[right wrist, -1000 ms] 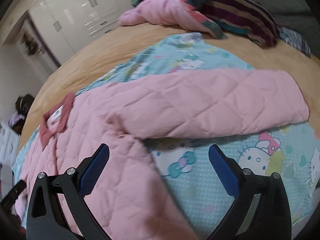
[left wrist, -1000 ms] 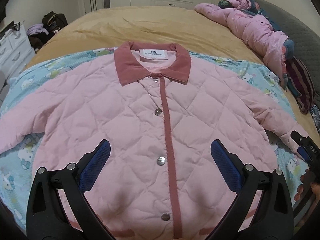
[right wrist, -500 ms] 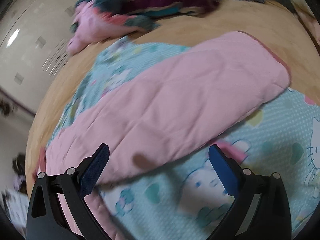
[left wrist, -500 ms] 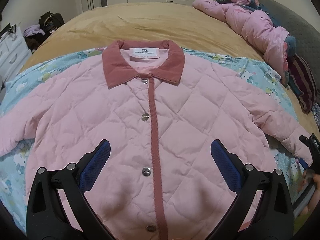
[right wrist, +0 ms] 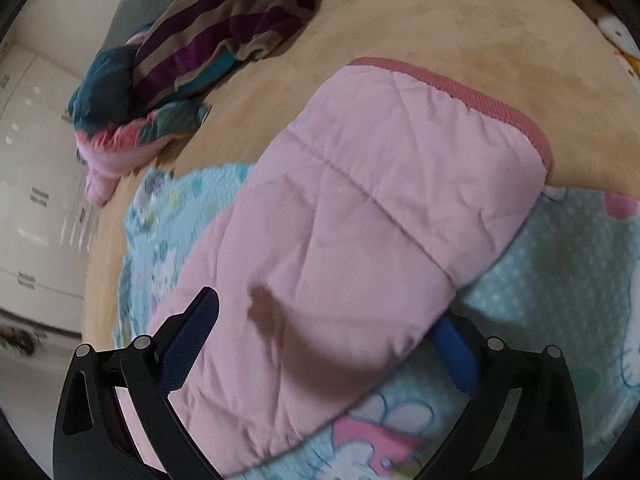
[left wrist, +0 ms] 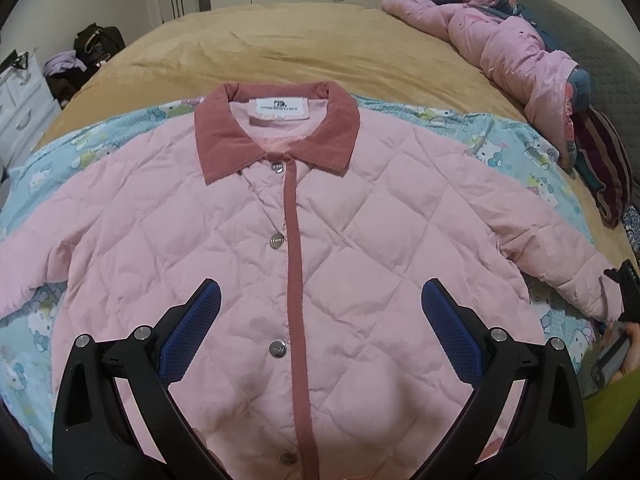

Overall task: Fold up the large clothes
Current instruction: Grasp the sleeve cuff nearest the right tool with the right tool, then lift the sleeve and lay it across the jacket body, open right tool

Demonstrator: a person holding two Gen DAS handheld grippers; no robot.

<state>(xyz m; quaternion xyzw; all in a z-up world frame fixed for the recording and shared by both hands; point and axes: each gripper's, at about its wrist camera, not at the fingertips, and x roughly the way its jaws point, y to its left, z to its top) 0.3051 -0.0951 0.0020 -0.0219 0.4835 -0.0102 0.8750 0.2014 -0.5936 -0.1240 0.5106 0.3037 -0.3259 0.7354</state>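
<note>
A pink quilted jacket (left wrist: pixel 360 248) with a dusty-rose collar and snap buttons lies flat, front up, on a blue cartoon-print sheet (left wrist: pixel 532 160) on the bed. My left gripper (left wrist: pixel 320 332) hovers open above the jacket's lower front, nothing between its blue pads. In the right wrist view the jacket's sleeve (right wrist: pixel 360 240) with its rose cuff (right wrist: pixel 480 96) runs between the spread fingers of my right gripper (right wrist: pixel 324 340); the right blue pad (right wrist: pixel 456 356) is partly under the sleeve's edge. That right gripper (left wrist: pixel 624 300) also shows at the sleeve end in the left wrist view.
A tan bedspread (left wrist: pixel 304 48) covers the bed. A heap of pink and striped bedding (left wrist: pixel 532 60) lies at the far right; the striped pillow (right wrist: pixel 224 36) is beyond the cuff. White drawers (left wrist: pixel 20 100) and bags stand to the left.
The right gripper has closed in on the sleeve, which now sits between its open fingers with the cuff ahead. The left gripper's view has shifted slightly over the jacket front.
</note>
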